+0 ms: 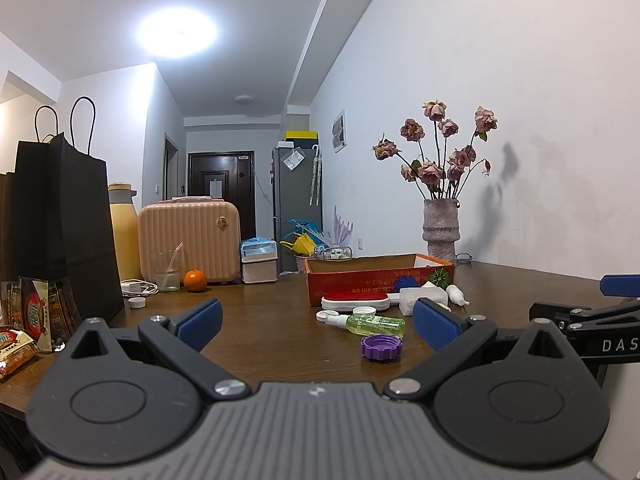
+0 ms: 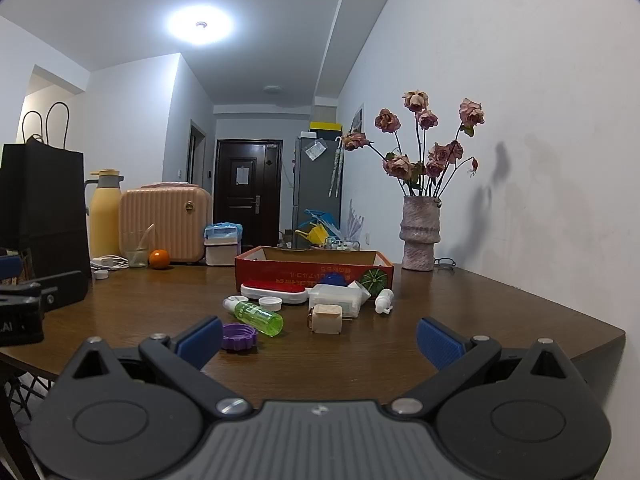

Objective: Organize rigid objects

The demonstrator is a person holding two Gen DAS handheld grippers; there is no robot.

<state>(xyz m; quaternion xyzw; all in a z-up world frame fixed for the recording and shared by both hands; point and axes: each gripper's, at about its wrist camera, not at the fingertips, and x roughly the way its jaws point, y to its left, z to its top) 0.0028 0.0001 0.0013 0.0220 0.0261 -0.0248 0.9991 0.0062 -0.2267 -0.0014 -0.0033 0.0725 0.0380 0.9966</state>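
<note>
A red cardboard box stands open on the brown table. In front of it lie a red-and-white brush, a green spray bottle, a purple cap, a white cap, a beige cube, a white box and a small white dropper bottle. My left gripper is open and empty, short of the items. My right gripper is open and empty, short of them too.
A vase of dried roses stands by the wall. At the left stand a black paper bag, a yellow flask, a pink case, a glass, an orange and snack packets.
</note>
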